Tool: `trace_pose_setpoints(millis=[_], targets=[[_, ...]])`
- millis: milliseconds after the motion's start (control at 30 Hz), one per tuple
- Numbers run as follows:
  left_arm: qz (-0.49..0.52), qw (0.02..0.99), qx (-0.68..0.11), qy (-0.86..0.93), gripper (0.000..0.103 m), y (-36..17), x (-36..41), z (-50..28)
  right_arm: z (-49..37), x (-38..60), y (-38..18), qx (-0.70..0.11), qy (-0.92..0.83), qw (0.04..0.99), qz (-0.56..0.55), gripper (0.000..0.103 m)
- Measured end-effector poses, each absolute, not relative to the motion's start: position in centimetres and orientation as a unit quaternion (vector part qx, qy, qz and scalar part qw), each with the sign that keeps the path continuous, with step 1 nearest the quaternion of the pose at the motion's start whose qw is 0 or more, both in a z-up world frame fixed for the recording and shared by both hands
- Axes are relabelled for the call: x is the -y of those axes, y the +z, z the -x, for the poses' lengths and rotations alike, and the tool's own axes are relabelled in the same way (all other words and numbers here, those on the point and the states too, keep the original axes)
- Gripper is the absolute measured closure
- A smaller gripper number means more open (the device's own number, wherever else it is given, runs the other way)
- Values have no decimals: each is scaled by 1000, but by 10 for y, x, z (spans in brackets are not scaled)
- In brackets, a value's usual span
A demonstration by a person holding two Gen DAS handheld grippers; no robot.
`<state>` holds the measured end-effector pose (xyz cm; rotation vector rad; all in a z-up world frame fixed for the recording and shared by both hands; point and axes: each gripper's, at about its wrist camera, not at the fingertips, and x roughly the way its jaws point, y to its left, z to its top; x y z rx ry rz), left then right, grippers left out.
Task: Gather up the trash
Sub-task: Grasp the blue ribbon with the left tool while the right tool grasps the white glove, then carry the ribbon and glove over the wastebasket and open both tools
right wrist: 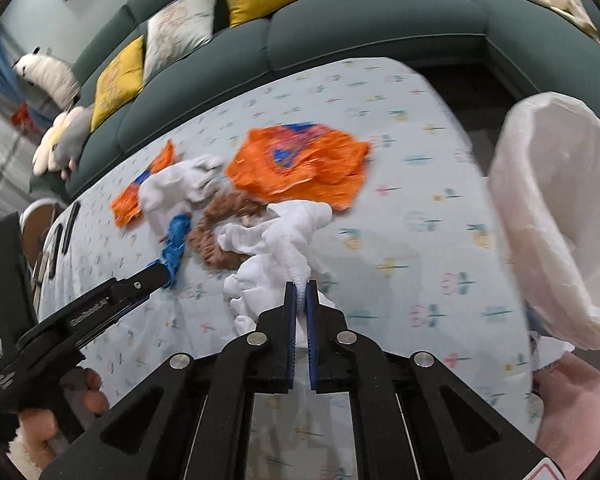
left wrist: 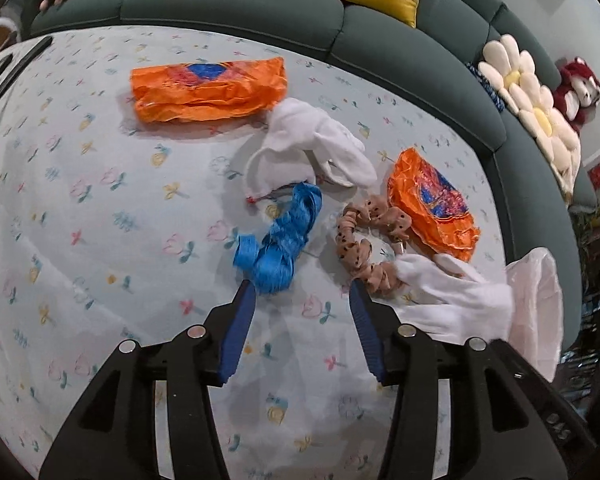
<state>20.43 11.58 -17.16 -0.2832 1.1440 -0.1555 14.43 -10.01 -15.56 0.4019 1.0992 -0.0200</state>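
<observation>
**White Glove Pinched, Bag Waiting at the Counter's Right Edge**

From the left wrist view, the left claw (left wrist: 302,286) stood spread and empty over the flowered counter (left wrist: 100,208), its blue pads either side of bare cloth, with a blue ribbon bundle (left wrist: 278,238) just ahead of one tip. A tan scrunchie (left wrist: 370,244) lay beside the ribbon, a crumpled orange wrapper (left wrist: 434,204) touched the scrunchie, and a longer orange wrapper (left wrist: 208,90) lay toward the far edge by the sofa (left wrist: 236,6).

From the right wrist view, the right claw (right wrist: 301,292) was pressed together on a fold of a white glove (right wrist: 278,240), near the middle of the counter. A lined bin bag (right wrist: 556,216) gaped at the right edge. The carry would likely go best lifted clear first, so the trailing cloth did not drag the scrunchie along, and released only over the bag's mouth.
</observation>
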Motion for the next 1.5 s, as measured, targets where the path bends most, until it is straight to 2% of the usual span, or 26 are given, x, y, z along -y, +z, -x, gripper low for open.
trace_pose_setpoints(millis=[267,333,400,700,933,1500], targets=[[105,828,-547,-67,60,-183,-108,-227,-150,111,-161,-520,-18,828,-210,98],[102,826,-550,-71,67,-184,-106,-230,-152,108,-164,-523,-17,826,-211,98],[98,822,-556,-72,83,-187,-104,-232,-154,104,-167,-526,-15,824,-209,98],[105,820,-556,-81,89,-187,-109,-216,-154,96,-166,-525,-10,825,-209,98],[116,826,-546,-83,90,-172,-108,-191,-149,97,-153,-514,-6,831,-214,98],[85,858,-486,-145,90,-87,-37,-146,-110,139,-74,-430,-14,874,-225,98]])
